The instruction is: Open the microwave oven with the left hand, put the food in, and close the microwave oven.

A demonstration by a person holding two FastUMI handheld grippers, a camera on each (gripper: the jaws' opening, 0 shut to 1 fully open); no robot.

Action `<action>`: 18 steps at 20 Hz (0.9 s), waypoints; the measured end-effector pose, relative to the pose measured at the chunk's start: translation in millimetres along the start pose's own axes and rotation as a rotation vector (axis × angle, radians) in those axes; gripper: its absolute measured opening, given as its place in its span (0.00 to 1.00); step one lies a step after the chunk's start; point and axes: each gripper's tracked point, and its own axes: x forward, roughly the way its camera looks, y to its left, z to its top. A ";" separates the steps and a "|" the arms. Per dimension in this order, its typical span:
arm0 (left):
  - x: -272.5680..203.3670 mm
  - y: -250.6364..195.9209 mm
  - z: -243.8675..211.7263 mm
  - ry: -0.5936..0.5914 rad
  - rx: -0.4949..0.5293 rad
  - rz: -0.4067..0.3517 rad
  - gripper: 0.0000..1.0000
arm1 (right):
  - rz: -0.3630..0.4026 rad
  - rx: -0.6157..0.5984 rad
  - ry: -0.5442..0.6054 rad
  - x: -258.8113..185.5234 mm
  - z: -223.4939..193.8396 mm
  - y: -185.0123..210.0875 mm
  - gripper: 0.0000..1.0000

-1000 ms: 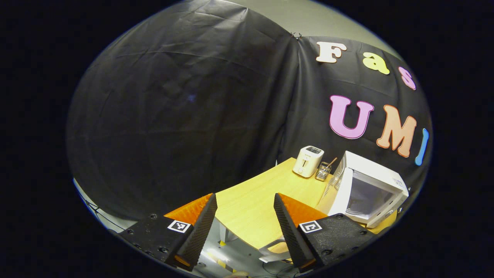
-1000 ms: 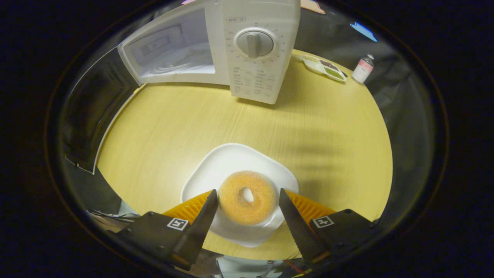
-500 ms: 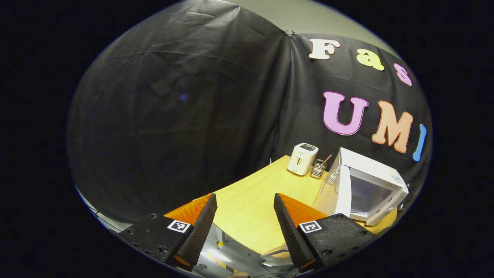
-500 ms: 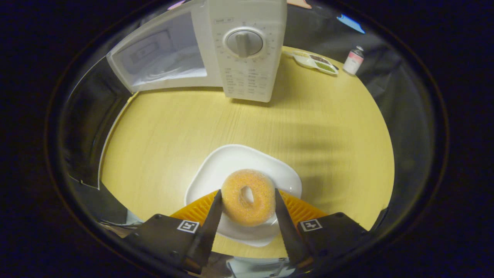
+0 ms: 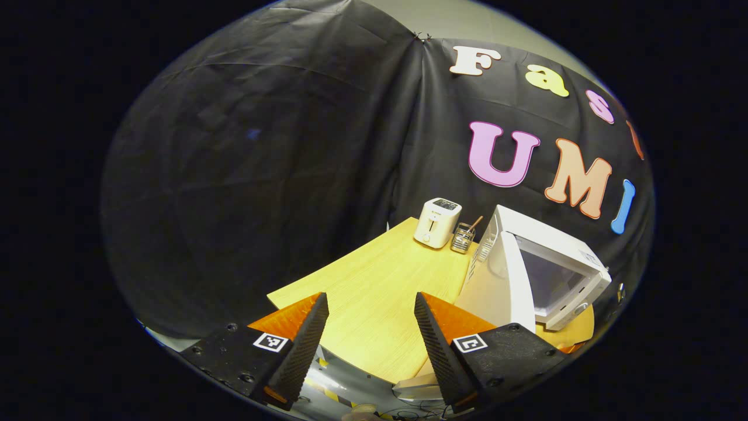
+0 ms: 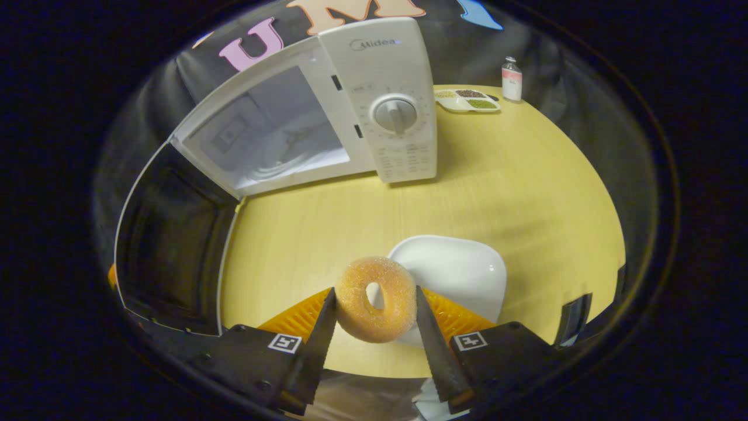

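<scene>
A sugared donut [image 6: 375, 298] hangs above the table, and my right gripper [image 6: 374, 304] is shut on it. The white plate [image 6: 461, 272] it came from lies bare, just beyond and to the right. The white microwave [image 6: 380, 99] stands at the back with its door [image 6: 169, 234] swung wide to the left and its cavity [image 6: 274, 140] exposed. In the left gripper view the microwave [image 5: 543, 269] sits at the right with its door [image 5: 497, 286] standing out. My left gripper [image 5: 369, 324] is open over the table's near edge, holding nothing.
A white toaster [image 5: 437, 222] and a small utensil holder [image 5: 464, 237] stand at the table's far corner behind the microwave. A divided dish of seasonings [image 6: 466, 100] and a small bottle [image 6: 512, 79] sit at the back right. Yellow tabletop [image 6: 526, 175] lies open right of the microwave.
The right gripper closed on the donut, lifted it off the plate and carried it left, tilting up toward the microwave. The left gripper's view has turned, sliding the scene left.
</scene>
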 end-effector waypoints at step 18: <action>34.3 -30.8 -22.1 0.130 0.087 -0.227 0.88 | 0.317 0.453 -0.307 43.5 93.1 177.7 0.72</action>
